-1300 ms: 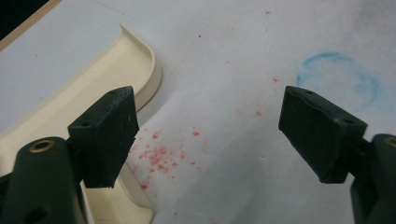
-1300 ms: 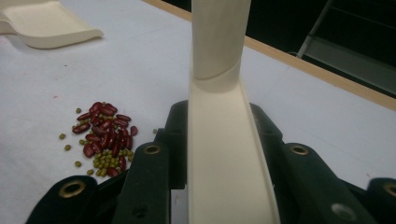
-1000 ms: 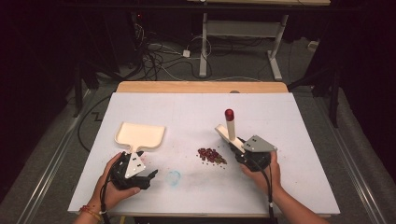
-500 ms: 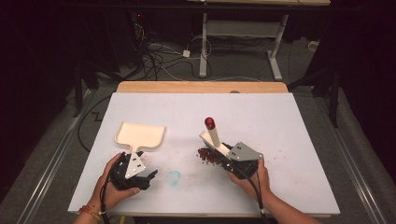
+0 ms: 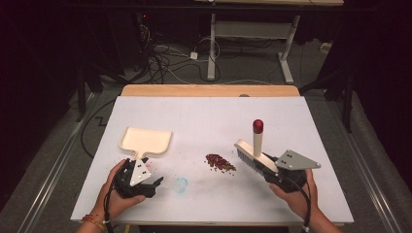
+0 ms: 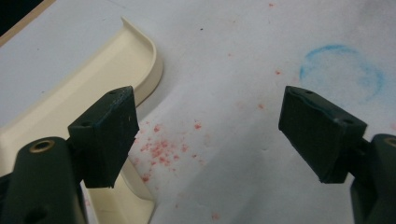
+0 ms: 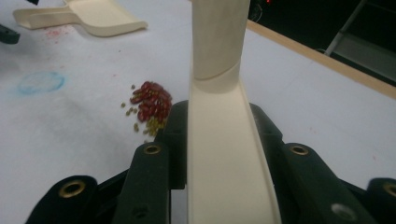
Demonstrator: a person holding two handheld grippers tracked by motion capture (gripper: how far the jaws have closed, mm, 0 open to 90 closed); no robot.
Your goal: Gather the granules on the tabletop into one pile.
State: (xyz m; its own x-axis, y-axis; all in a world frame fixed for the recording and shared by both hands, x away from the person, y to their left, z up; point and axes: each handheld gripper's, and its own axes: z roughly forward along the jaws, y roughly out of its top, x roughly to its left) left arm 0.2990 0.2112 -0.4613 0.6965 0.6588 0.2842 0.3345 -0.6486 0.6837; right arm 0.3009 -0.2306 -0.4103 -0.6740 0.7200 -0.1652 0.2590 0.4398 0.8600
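Observation:
A cream dustpan [image 5: 145,141] lies flat on the white table [image 5: 209,116], its handle pointing at my left gripper [image 5: 155,184]. That gripper [image 6: 210,130] stands open just above the table. The dustpan [image 6: 70,93] is beside its left jaw and nothing is between the pads. My right gripper [image 5: 266,166] is shut on a cream brush [image 5: 250,154] with a red-tipped handle. The bristle end hangs just right of a small pile of red and green beans [image 5: 219,162]. In the right gripper view the brush [image 7: 219,116] rises between the jaws, with the beans [image 7: 152,105] beyond.
A blue chalk ring [image 5: 180,184] is drawn on the table between the two hands, and pink stains [image 6: 161,149] mark the sheet near the dustpan. Beyond the table's wooden far edge [image 5: 209,90] are cables and a desk frame on a dark floor.
My right gripper swung the brush left onto the beans half a second ago, then drew back to the right and lifted slightly. The left gripper, the dustpan and the pile stayed put.

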